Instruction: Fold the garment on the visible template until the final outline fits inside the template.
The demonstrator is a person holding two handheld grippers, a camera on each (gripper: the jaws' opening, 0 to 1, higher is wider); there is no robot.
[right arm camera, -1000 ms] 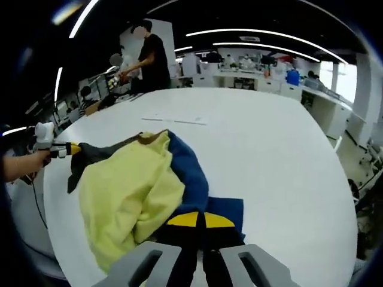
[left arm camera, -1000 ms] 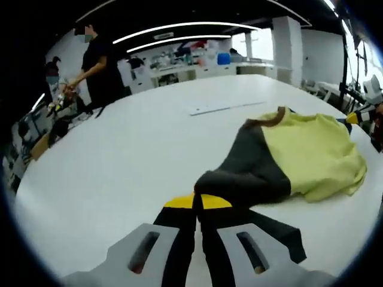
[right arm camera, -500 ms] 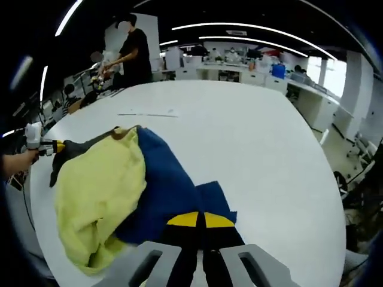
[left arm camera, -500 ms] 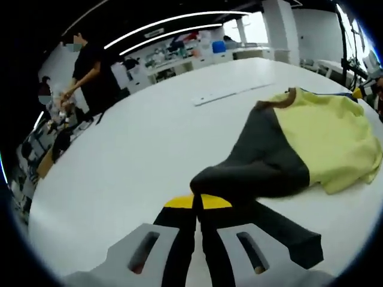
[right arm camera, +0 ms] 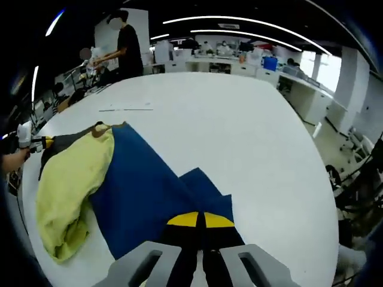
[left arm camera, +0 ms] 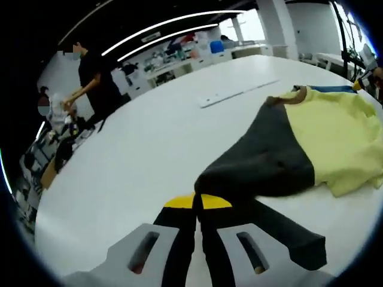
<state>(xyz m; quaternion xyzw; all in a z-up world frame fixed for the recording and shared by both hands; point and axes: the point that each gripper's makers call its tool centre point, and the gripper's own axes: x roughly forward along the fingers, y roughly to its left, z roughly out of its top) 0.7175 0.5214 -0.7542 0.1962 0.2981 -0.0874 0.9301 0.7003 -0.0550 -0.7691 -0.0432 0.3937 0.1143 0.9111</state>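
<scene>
Pinching soft, rumpled garment (right arm camera: pixel 119 185) cloth: left claw (left arm camera: pixel 198 203) on grey, right claw (right arm camera: pixel 200 221) on blue.

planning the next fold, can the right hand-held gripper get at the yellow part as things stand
Probably not yet: the right hand-held gripper looks shut on the blue part. The yellow part lies bare beside it.

- left gripper (left arm camera: pixel 197 206): black jaws with yellow tips, pale grey slotted mounts.
- right gripper (right arm camera: pixel 199 224): same black jaws, yellow tips, grey slotted mounts.
</scene>
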